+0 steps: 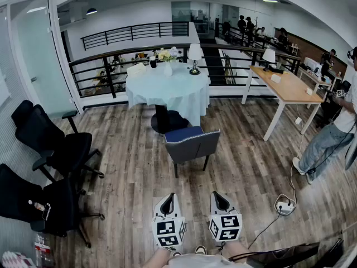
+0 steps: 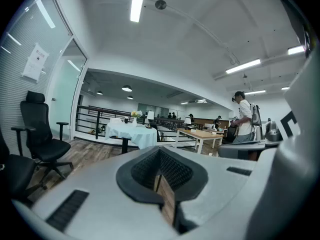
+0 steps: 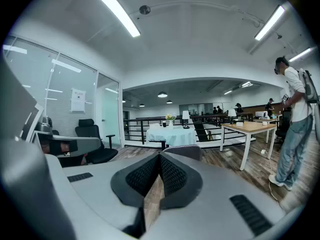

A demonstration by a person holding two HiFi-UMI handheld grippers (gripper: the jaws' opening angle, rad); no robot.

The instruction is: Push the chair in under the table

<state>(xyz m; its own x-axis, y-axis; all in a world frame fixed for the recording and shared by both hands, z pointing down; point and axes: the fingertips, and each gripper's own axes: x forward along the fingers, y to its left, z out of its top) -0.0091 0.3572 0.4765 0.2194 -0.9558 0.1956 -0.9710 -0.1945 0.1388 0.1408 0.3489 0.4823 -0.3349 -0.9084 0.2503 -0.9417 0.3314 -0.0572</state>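
Observation:
A grey chair [image 1: 192,144] with a blue seat stands on the wood floor, pulled out a little from the round table [image 1: 167,88] with a pale cloth, its back toward me. The table carries flowers and a lamp. My left gripper [image 1: 167,205] and right gripper [image 1: 220,201] hang side by side at the bottom of the head view, well short of the chair, both shut and empty. In the right gripper view the chair back [image 3: 184,152] shows just above the jaws, with the table [image 3: 172,133] behind it. The left gripper view shows the table [image 2: 131,132] far off.
Black office chairs [image 1: 53,144] stand along the left wall. A long wooden desk [image 1: 287,88] stands at the right, with a person [image 1: 334,127] beside it. A white power strip and cable [image 1: 284,205] lie on the floor at the right. A black railing [image 1: 111,66] runs behind the table.

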